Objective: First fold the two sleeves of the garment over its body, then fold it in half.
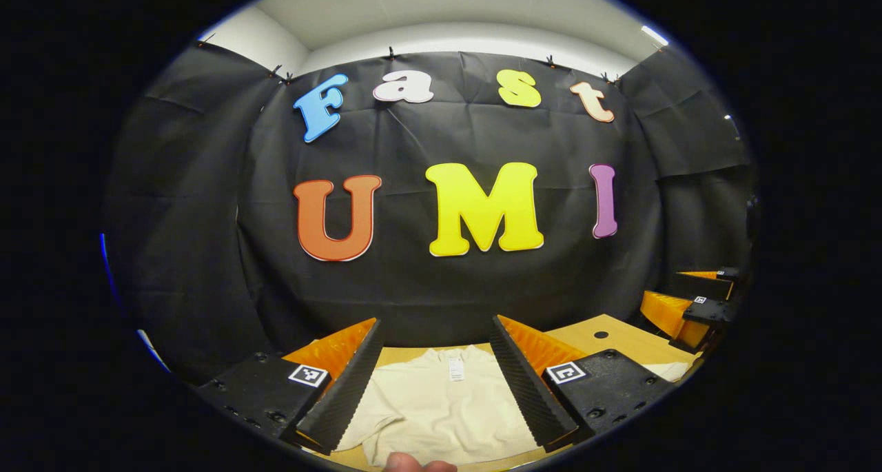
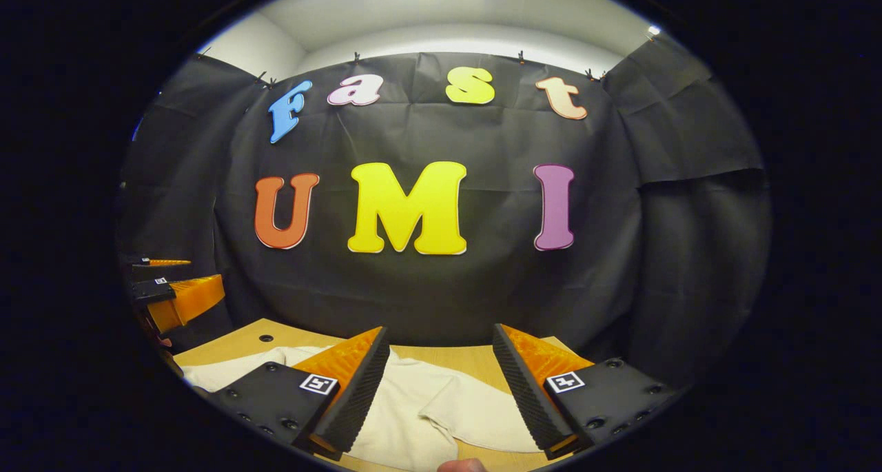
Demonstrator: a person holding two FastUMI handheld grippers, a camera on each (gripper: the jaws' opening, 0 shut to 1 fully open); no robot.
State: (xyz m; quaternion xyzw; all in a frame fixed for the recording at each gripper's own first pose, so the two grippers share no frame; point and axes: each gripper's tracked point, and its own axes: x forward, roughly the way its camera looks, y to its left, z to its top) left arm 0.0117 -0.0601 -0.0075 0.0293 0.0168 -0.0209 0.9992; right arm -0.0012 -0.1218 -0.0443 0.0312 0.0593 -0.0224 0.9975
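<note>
Both grippers, left gripper (image 1: 434,382) and right gripper (image 2: 435,389), hung above the surface (image 2: 441,356), jaws apart, gripping nothing. Cream garment (image 1: 434,410) lay flat below them, right sleeve (image 2: 475,417) out sideways. No fold evident; everything left.

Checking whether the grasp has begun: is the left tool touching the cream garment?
Apart. In the left gripper view the left tool hangs open above the cream garment, which lies flat on the wooden table.
</note>
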